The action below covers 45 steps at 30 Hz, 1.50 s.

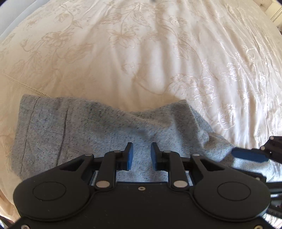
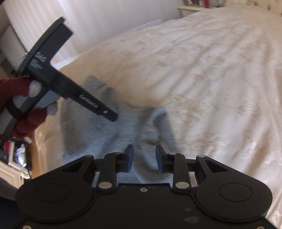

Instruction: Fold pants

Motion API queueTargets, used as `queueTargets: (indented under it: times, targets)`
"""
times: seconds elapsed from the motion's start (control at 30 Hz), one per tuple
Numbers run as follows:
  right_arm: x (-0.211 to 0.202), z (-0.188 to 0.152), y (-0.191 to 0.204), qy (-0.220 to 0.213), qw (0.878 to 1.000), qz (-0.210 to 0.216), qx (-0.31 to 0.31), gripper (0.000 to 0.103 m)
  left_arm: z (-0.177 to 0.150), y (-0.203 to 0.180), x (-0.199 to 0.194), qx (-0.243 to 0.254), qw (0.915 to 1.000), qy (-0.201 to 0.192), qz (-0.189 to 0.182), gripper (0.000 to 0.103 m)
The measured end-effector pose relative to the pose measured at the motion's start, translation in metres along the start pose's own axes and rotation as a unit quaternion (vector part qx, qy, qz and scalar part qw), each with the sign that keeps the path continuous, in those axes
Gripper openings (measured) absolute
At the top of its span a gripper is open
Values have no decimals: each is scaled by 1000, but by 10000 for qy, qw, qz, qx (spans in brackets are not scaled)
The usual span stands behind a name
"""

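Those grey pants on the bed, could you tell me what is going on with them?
A person is folding the grey pants on a cream floral bedspread, with a handheld gripper in each hand. The pants lie bunched and rumpled near the bed's edge. The left gripper and right gripper are both open above the fabric, gripping nothing.

A cream bedspread [image 1: 141,52] with a pale flower pattern covers the bed, creased and shining in daylight. Beyond it stand a white striped wall [image 2: 109,19] and a cream bedside cabinet [image 2: 189,8].
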State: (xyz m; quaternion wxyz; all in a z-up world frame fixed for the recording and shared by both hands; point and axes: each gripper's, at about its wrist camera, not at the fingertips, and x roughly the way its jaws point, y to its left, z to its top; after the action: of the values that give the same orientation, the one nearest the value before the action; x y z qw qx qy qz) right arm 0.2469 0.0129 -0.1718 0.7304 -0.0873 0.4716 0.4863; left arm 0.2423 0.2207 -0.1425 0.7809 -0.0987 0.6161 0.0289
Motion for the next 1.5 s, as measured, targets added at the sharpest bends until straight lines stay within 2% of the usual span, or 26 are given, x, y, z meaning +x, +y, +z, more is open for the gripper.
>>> queueTargets:
  times: [0.07, 0.13, 0.2, 0.23, 0.27, 0.3, 0.33, 0.4, 0.47, 0.53, 0.67, 0.77, 0.8, 0.83, 0.87, 0.9, 0.93, 0.97, 1.03, 1.1, 1.17, 1.23, 1.27, 1.33, 1.43, 1.5]
  targets:
    - [15, 7, 19, 209, 9988, 198, -397, 28, -5, 9, 0, -106, 9999, 26, 10, 30]
    - [35, 12, 29, 436, 9958, 87, -798, 28, -12, 17, 4, -220, 9997, 62, 10, 31]
    - [57, 19, 21, 560, 9936, -545, -814, 24, -18, 23, 9, -231, 9996, 140, 22, 31]
    - [68, 24, 11, 604, 9894, -1123, -695, 24, -23, 27, 12, -202, 9996, 207, 41, 31]
    - [76, 27, -1, 619, 9841, -1575, -547, 25, -27, 29, 14, -146, 9995, 265, 50, 31]
    - [81, 30, -11, 637, 9777, -1964, -385, 31, -31, 31, 17, -54, 9994, 334, 69, 31]
    - [82, 33, -19, 610, 9739, -2174, -238, 30, -36, 31, 20, 65, 9991, 399, 97, 31]
    - [70, 37, -22, 382, 9729, -2282, -39, 30, -45, 32, 22, 323, 9984, 451, 142, 31]
    - [53, 37, -10, 80, 9775, -2106, -66, 30, -55, 31, 20, 542, 9975, 425, 127, 31]
    - [39, 35, 9, -98, 9862, -1650, -129, 30, -62, 30, 19, 698, 9967, 401, 106, 31]
    - [59, 33, 46, 165, 9924, -1123, -483, 27, -77, 36, 13, 860, 9957, 337, 8, 31]
    - [98, 38, 48, 479, 9842, -1592, -611, 24, -92, 42, 4, 1306, 9909, 321, -34, 33]
    - [111, 43, 38, 597, 9805, -1838, -354, 18, -99, 44, -1, 1571, 9871, 310, 23, 34]
    - [117, 48, 29, 631, 9789, -1942, -17, 18, -105, 45, -4, 1836, 9825, 279, 118, 35]
    - [117, 51, 22, 485, 9763, -2078, 366, 19, -109, 47, -6, 2045, 9783, 262, 190, 35]
    - [113, 54, 21, 325, 9717, -2256, 626, 28, -115, 52, -10, 2254, 9737, 252, 237, 35]
    - [106, 56, 25, 158, 9695, -2300, 834, 30, -119, 59, -14, 2361, 9711, 240, 252, 35]
    - [98, 54, 31, 9, 9721, -2128, 987, 30, -120, 65, -16, 2398, 9702, 244, 260, 35]
    - [86, 44, 50, -145, 9784, -1738, 1113, 30, -121, 83, -20, 2341, 9714, 306, 244, 36]
    - [84, 27, 79, -61, 9843, -1417, 1051, 30, -117, 102, -26, 2125, 9764, 371, 85, 36]
    - [91, 8, 107, 229, 9881, -1166, 972, 30, -113, 116, -32, 1887, 9812, 405, 36, 34]
    - [106, -18, 137, 798, 9896, -831, 866, 30, -104, 125, -42, 1697, 9851, 268, 68, 33]
    - [109, -29, 150, 954, 9896, -768, 756, 30, -95, 129, -45, 1613, 9868, 145, 72, 33]
    - [106, -38, 171, 946, 9903, -880, 518, 31, -88, 132, -57, 1446, 9894, -122, -34, 33]
    - [88, -36, 172, 685, 9893, -841, 975, 30, -73, 137, -61, 1120, 9927, -414, -194, 34]
    - [72, -36, 168, 374, 9848, -1109, 1284, 29, -69, 135, -48, 1051, 9940, -268, -135, 36]
